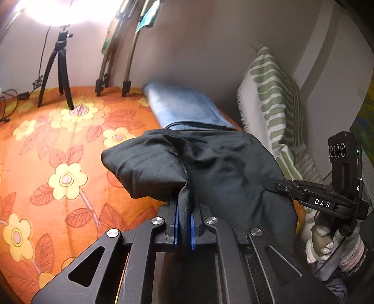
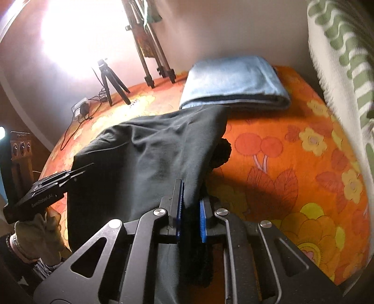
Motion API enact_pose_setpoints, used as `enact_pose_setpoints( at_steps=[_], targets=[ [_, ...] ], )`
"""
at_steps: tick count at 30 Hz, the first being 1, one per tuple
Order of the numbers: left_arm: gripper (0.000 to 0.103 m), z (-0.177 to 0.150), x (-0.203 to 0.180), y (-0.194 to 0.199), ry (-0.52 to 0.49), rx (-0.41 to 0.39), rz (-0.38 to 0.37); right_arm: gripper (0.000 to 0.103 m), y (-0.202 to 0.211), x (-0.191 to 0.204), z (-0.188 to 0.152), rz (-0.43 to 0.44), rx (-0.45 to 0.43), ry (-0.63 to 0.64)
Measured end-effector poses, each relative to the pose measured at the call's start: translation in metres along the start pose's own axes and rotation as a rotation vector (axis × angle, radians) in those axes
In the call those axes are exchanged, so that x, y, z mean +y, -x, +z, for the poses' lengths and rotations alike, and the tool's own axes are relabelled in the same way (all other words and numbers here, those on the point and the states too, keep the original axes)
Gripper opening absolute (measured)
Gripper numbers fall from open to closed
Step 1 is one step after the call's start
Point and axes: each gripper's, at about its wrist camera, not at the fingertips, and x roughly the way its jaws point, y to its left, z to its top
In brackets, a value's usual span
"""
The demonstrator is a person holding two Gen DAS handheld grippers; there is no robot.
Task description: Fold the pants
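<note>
On the bed, w/ its orange floral cover, the black pants lay bunched, raised at the near edge where both tools held them. The left hand-held gripper was clamped on a fold of the pants, fabric pinched between its blue pads and running down thru the narrow gap. The right hand-held gripper likewise gripped the pants' edge, cloth draped over its left pad & hanging between the two; a fuzzy dark bit showed just under the fabric's right edge, can't tell what it was. In the left wrist view the right tool appeared at the far right, held by a gloved hand, its tips touching the pants' right side. In the right wrist view the left tool came in from the left, also in a gloved hand. Behind the pants, touching or just overlapping their far edge, sat a folded light-blue towel near the wall. A green-striped pillow leaned against the wall on the right. A small black tripod stood at the far left under a very bright lamp, w/ cables & a charger beside it; wooden stand legs rested on the bed nearby.
</note>
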Motion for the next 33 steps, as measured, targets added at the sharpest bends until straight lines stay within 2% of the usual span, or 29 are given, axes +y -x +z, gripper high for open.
enact_pose_setpoints(
  at_steps=[6,12,15,18,21,24,27,28,29,30,32,33],
  targets=[
    [0.004,0.021,-0.012,0.017,-0.045,-0.064,-0.027,0.012,0.025,0.010,0.018,-0.030,-0.077,0.033],
    [0.002,0.054,-0.022,0.022,-0.071,-0.123,-0.061,0.009,0.037,0.005,0.038,-0.039,-0.112,0.024],
    [0.002,0.061,-0.014,0.014,-0.036,-0.081,-0.097,0.009,0.027,-0.004,0.040,-0.043,-0.080,0.016],
    [0.002,0.054,-0.002,0.010,-0.002,-0.062,-0.080,0.009,0.014,-0.018,0.037,-0.054,-0.037,0.000],
    [0.003,0.042,0.014,-0.010,0.051,0.028,-0.071,0.009,0.003,-0.039,0.034,-0.017,0.009,-0.060],
    [0.009,0.033,0.027,-0.030,0.089,0.093,-0.043,0.011,-0.008,-0.060,0.031,0.015,0.053,-0.117],
    [0.023,0.030,0.043,-0.046,0.157,0.127,-0.014,0.020,-0.016,-0.078,0.027,0.011,0.095,-0.171],
    [0.033,0.029,0.049,-0.049,0.182,0.136,-0.009,0.023,-0.017,-0.085,0.025,0.006,0.106,-0.191],
    [0.037,0.028,0.053,-0.051,0.200,0.139,-0.003,0.029,-0.016,-0.094,0.022,0.015,0.113,-0.217],
    [0.038,0.027,0.055,-0.053,0.212,0.142,0.000,0.041,-0.016,-0.099,0.020,0.019,0.112,-0.238],
    [0.046,0.026,0.060,-0.061,0.228,0.170,0.004,0.054,-0.016,-0.110,0.016,0.031,0.113,-0.280],
    [0.047,0.025,0.061,-0.064,0.234,0.183,0.001,0.054,-0.017,-0.115,0.013,0.050,0.113,-0.295]
  ],
)
